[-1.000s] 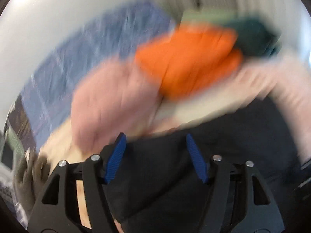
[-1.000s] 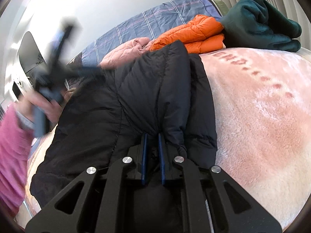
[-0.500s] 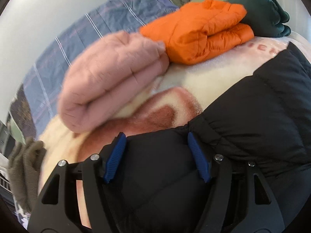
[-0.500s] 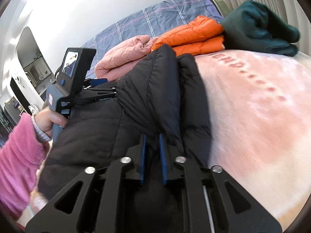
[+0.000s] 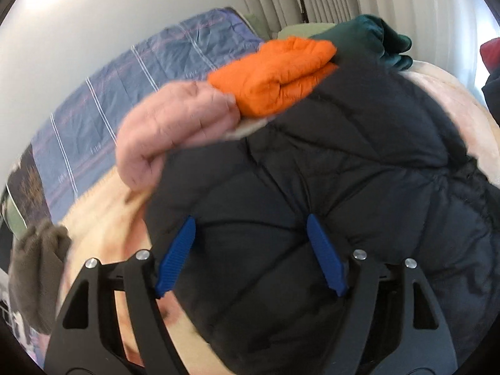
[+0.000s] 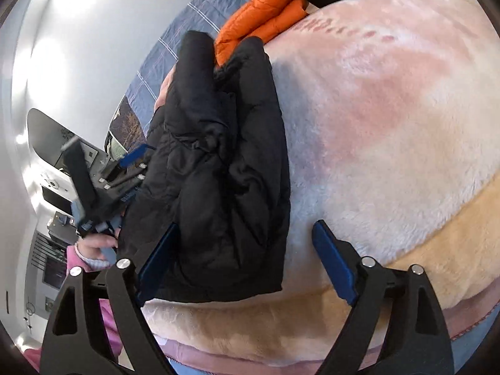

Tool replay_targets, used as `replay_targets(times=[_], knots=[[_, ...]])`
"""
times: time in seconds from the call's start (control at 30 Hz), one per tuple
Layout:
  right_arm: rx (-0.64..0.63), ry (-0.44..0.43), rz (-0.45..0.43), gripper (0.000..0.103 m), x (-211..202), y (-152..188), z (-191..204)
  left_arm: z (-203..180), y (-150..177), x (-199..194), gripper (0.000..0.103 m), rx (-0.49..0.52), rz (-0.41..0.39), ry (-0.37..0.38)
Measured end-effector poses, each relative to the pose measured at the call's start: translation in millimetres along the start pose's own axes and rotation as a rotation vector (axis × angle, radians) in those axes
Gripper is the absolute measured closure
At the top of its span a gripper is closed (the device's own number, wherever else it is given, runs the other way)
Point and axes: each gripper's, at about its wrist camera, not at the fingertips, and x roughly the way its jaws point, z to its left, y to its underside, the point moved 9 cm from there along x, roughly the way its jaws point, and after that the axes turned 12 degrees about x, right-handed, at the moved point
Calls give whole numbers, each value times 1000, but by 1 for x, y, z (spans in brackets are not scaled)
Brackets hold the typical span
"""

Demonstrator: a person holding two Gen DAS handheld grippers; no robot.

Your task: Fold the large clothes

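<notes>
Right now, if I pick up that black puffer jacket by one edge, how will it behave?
The black puffer jacket would probably sag and unfold, since it lies in soft bulging folds. Its quilted puffiness suggests it is light for its bulk. The smooth shell may slip.

Black quilted jacket [image 5: 328,187]; orange puffer [image 5: 275,75], pink puffer [image 5: 175,125], dark green garment [image 5: 368,37] folded. Blanket [image 6: 390,118] pink-cream, tan band. Bedsheet [image 5: 125,93] blue, white check lines. Gripper pads [image 5: 176,250] blue.

Right gripper [image 6: 247,256] jaws just sprung wide, left gripper [image 5: 251,251] jaws widening, both angled downward
</notes>
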Motion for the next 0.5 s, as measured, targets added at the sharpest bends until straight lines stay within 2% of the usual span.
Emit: replay_targets(times=[0.17,0.3,0.33,0.37,0.4,0.47,0.5], knots=[[39,-45,77,13,14,4,14,-3,1,13,28,5,9,18],[99,-67,101,14,37,-3,16,-4,0,16,28,13,15,17],[106,-65,88,21,40,-4,15,-3,1,15,28,11,12,19],[94,-53,69,34,42,-7,14,-2,1,15,28,4,8,21],[80,-57,65,41,42,-7,14,-1,1,15,28,-5,3,23],[75,-67,60,51,43,-4,11,-1,2,14,27,-19,-7,29],[71,-72,52,52,38,2,9,-1,1,13,26,-23,-12,29]])
